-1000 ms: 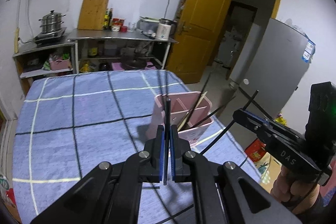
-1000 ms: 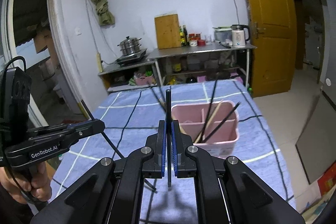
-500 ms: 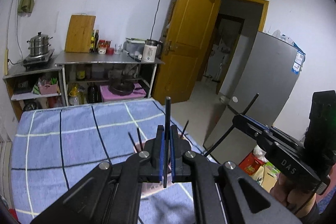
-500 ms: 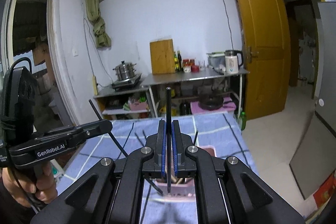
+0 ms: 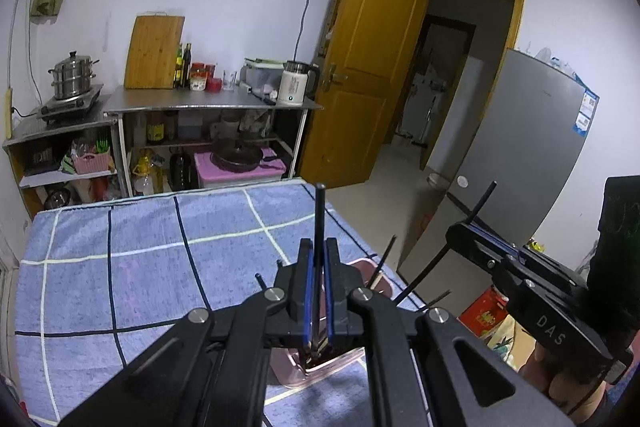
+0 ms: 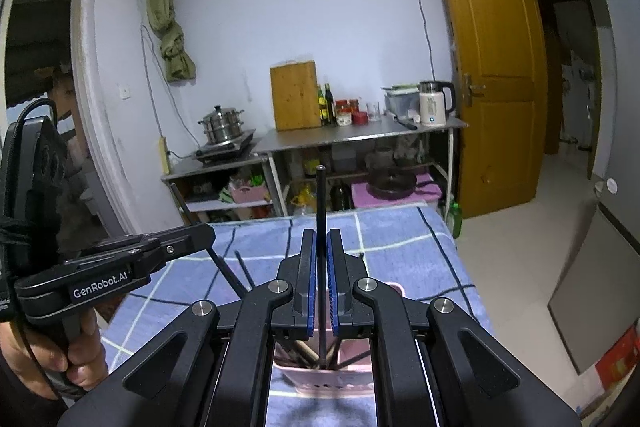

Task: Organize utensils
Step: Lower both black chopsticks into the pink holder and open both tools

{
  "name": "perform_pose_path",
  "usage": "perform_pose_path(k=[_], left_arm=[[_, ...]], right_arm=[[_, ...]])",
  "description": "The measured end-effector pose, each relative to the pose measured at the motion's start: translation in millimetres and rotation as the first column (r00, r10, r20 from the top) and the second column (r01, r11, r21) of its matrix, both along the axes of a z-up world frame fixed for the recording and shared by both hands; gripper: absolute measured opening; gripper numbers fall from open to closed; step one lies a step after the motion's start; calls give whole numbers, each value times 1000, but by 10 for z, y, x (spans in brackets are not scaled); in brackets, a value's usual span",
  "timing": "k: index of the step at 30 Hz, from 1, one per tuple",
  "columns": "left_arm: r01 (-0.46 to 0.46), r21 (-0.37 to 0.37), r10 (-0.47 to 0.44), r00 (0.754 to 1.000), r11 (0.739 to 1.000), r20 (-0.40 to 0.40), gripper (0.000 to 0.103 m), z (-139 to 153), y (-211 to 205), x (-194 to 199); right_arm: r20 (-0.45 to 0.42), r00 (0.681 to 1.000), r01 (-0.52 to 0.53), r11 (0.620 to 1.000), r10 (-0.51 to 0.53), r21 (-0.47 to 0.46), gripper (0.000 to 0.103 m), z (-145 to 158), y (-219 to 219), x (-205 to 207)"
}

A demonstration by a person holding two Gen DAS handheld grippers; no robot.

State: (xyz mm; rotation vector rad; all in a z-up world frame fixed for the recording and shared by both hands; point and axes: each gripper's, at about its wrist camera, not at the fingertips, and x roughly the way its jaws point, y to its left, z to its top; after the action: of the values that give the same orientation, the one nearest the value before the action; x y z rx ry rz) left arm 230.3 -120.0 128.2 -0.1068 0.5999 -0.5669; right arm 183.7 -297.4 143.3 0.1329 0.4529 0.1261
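1. From my left cam the pink utensil box (image 5: pixel 372 267) was mostly hidden behind the left gripper (image 5: pixel 319 267); only its rim and a near corner showed. From the right cam the box (image 6: pixel 320 379) was cut off too, seen just through the gap under the right gripper (image 6: pixel 320 267). I couldn't tell its compartments apart.
2. Left gripper was clamped narrow on a black chopstick (image 5: pixel 319 227), standing upright, tip above the box. Its lower end was blurred between the blue pads (image 5: pixel 308 291).
3. Right gripper was likewise pinched on a second black chopstick (image 6: pixel 320 211), upright, lower end over the box opening.
4. Box sat on the blue checked tablecloth (image 5: pixel 140 267), near the cloth's door-side edge. Inside it I saw dark sticks and at least one wooden stick, leaning; count unclear.
5. Beyond the box: steel counter (image 6: pixel 360 137) w/ cutting board (image 6: pixel 294 97), bottles, white kettle (image 6: pixel 432 105); steamer pot (image 6: pixel 222 125) on a lower shelf beside it. Yellow door (image 6: pixel 492 67) stood open, grey fridge (image 5: pixel 520 147) near it.
6. Each gripper body crossed the other's view beside the box; a hand (image 6: pixel 60 355) gripped the left handle.
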Motion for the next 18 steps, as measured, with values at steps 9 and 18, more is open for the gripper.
perform_pose_path(k=[9,18], left_arm=[[5,11,-5,1000,1000,-29,5,-277,-71,162],[25,43,-21,996,999,-85,6,-566,-124,190]], right_arm=[[-49,999,2,1000,-1,3,5,-291,-65,187],[-133,991,-17,1000,16,-2,5,-645,-47,259]])
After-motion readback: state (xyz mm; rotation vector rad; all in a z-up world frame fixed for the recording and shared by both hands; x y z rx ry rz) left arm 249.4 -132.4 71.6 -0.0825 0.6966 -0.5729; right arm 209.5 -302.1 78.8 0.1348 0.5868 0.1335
